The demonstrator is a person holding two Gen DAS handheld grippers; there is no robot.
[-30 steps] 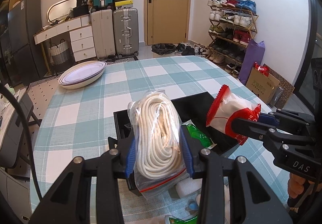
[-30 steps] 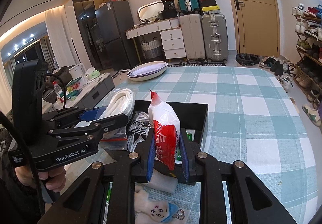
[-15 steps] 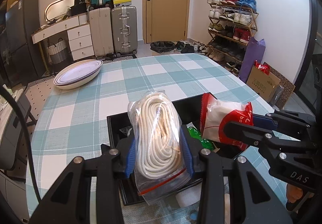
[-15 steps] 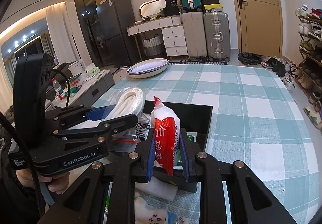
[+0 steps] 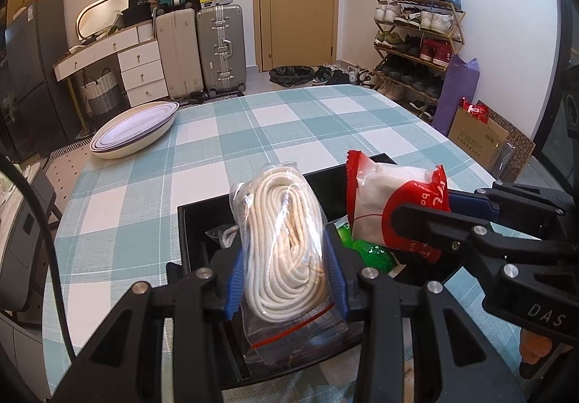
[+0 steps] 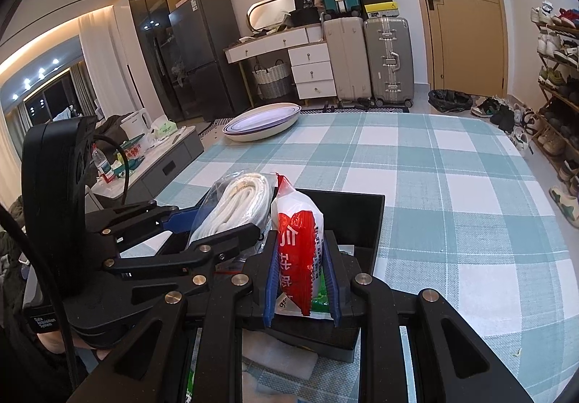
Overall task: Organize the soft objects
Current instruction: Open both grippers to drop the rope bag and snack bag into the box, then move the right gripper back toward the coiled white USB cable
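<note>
Left wrist view is showing us our left gripper clamping a clear zip bag of white rope above the black bin, which is sitting on the checked tablecloth. The bag is hiding most of the bin's inside; we are making out only a green packet and a scrap of clear plastic there. Our right gripper is squeezing a red-and-white packet over the same bin, just beside the rope bag; whether the two are touching, we cannot tell. Right wrist view is giving us the bin's far wall and, below the near wall, a white foam piece, partly cut off by the fingers. A stack of oval plates is lying at the table's far edge.
</note>
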